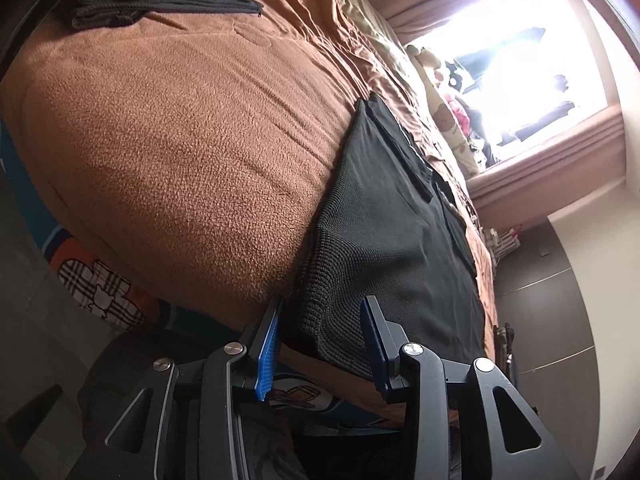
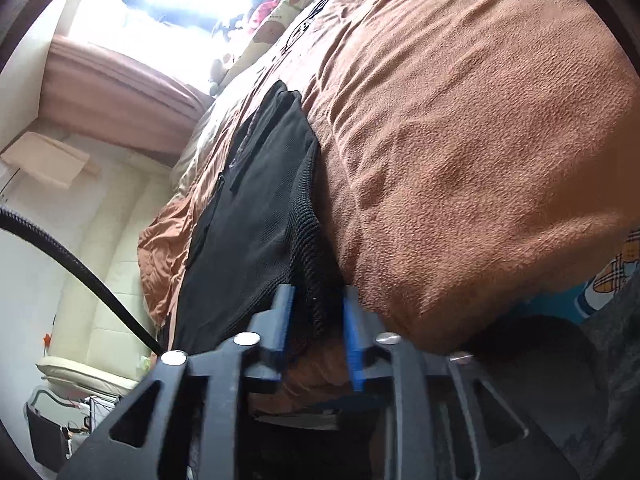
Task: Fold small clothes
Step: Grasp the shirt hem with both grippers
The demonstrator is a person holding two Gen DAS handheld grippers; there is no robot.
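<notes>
I spread both claws, left (image 1: 324,320) and right (image 2: 316,312), around the near hem of the black shorts (image 1: 392,216) lying ahead on the brown blanket (image 1: 180,128), ready to pinch for folding.

We see a bed under a brown fleece blanket (image 1: 168,128) in a room lit by an overexposed window (image 1: 516,64) with pinkish-brown curtains (image 2: 116,80), cream walls (image 2: 24,264) and a dark floor (image 1: 548,300) beyond.
</notes>
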